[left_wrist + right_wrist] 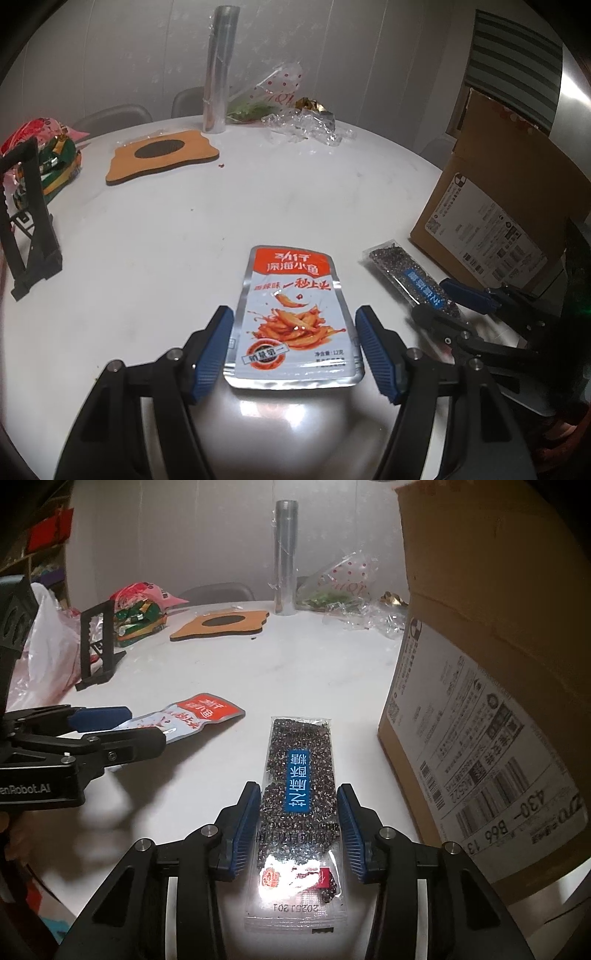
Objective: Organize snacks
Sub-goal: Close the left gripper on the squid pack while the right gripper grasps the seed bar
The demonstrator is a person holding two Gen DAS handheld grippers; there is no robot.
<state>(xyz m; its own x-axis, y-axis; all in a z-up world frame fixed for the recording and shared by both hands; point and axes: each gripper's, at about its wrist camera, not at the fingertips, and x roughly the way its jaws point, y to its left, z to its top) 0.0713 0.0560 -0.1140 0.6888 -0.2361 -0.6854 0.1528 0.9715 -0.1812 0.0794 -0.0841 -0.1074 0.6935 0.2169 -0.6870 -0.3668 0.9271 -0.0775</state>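
Note:
A silver fish-snack packet (pixel 291 280) with an orange top and red chilli art sits lengthwise between my left gripper's (pixel 294 314) blue pads, which press on its two long edges. In the right wrist view the same packet (pixel 199 710) sticks out of the left gripper (pixel 144 725), its far end near the white table (pixel 295 672). A clear sesame-bar packet (pixel 299 746) with a blue label lies between my right gripper's (pixel 298 788) pads, both touching its sides. From the left wrist view, this bar (pixel 399 266) runs out of the right gripper (pixel 432 299).
A large cardboard box (pixel 480 701) stands close on the right of the bar. Farther back are a silver roll (pixel 218 70), a cork trivet (pixel 162 155), crumpled cellophane (pixel 306 125), a black stand (pixel 29 221) and a bag of snacks (pixel 48 155).

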